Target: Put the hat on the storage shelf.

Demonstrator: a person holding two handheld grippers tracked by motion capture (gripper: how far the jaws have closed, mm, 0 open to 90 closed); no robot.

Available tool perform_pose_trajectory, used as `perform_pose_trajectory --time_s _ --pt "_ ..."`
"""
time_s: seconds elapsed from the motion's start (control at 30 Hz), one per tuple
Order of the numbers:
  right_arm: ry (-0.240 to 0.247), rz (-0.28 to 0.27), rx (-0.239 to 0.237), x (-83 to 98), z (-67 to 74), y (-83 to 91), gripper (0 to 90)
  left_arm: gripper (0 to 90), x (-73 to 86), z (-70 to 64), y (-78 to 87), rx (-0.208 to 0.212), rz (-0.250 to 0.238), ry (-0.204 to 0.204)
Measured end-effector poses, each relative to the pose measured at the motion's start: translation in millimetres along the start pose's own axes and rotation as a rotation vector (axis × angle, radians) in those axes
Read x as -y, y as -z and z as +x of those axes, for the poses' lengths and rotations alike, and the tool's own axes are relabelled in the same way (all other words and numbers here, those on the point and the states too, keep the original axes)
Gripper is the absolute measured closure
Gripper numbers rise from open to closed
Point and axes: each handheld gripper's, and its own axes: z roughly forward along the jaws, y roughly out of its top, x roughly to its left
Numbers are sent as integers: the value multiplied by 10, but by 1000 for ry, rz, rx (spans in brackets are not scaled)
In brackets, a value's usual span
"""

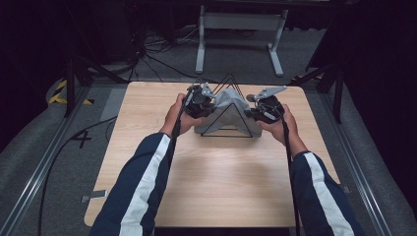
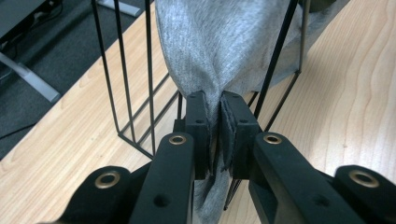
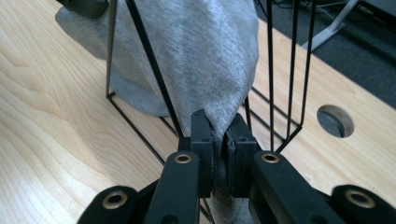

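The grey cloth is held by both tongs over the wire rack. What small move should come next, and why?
Probably lift both tongs a little together and draw the grey cloth level. The left tongs and right tongs are each shut on a pinch of it, and it hangs bunched over the black wire rack, draped down to the table. An even lift should spread it without snagging the wires.

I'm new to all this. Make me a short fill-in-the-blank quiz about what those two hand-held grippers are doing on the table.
1. The left gripper and right gripper each pinch a soft grey ____.
2. That fabric is draped over a black triangular ____ rack.
3. The rack stands on a light ____ table.
4. Both grippers' jaws are ____ on the fabric.

Missing words: cloth; wire; wooden; shut
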Motion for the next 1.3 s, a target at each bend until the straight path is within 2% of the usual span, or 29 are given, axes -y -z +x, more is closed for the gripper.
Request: perform_pose_trajectory --time_s 0.13,0.33,0.53,0.6,0.67,0.9,1.07,1.2,1.23,1.3 --pt "2 27 3 49 -4 -61 846 824 35 -10 -81 3 18 5" --pt "-24 42 2 134 -27 -139 846 825 116 7 -192 11 17 40" --pt "-14 58 23 130 2 -173 842 823 137 24 -190 16 10 53" --pt "-17 53 24 126 4 -162 837 820 140 23 -166 15 6 46" --pt "-24 46 25 125 3 -142 831 816 148 23 -121 21 1 47" --pt "-26 34 32 121 -5 -52 801 783 168 59 101 2 -25 39" --pt "-21 15 49 110 -9 75 752 780 212 69 294 1 -27 16" --pt "-24 6 47 107 -5 160 747 781 242 51 401 6 -27 1" --pt "-22 5 46 110 8 208 744 781 271 27 459 6 -30 -15" --pt "-15 3 45 113 9 225 743 781 293 12 490 10 -23 -15"
